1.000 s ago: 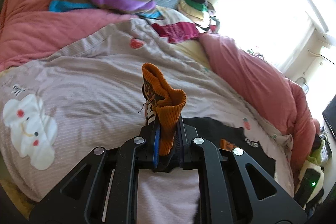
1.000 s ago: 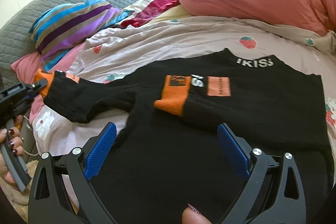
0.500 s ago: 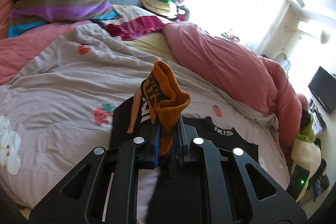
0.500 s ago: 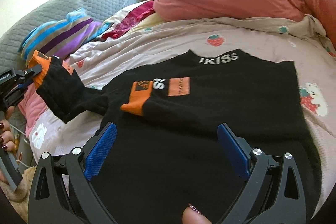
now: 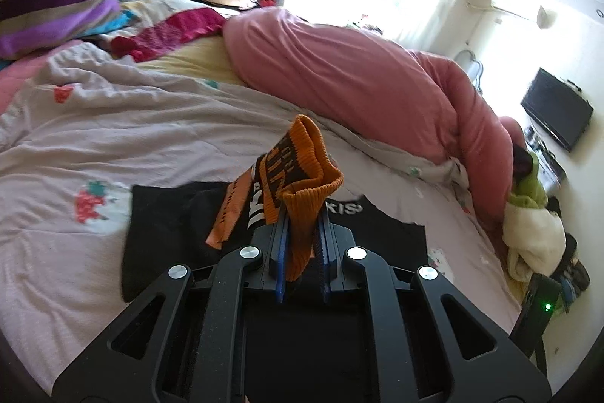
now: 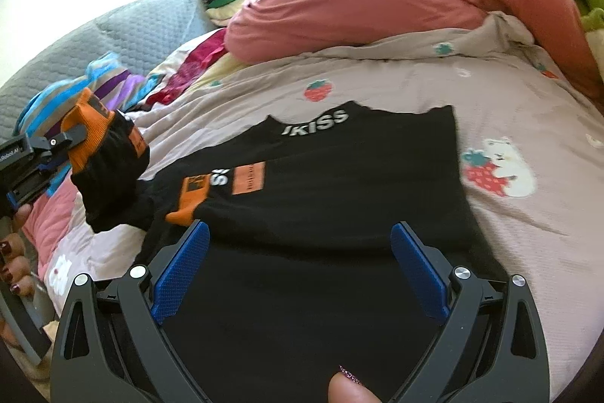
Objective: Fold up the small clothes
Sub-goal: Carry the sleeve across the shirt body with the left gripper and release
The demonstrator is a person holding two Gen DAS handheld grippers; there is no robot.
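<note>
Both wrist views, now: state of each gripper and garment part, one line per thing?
left gripper: shut on the orange cuff
orange cuff: pinched, lifted off the bed
left sleeve: raised, hanging from the cuff, not yet folded
right gripper: open, empty, over the sweater hem
black sweater: body flat on the bedspread, other sleeve already folded across the chest
pink duvet: bunched behind the sweater
</note>
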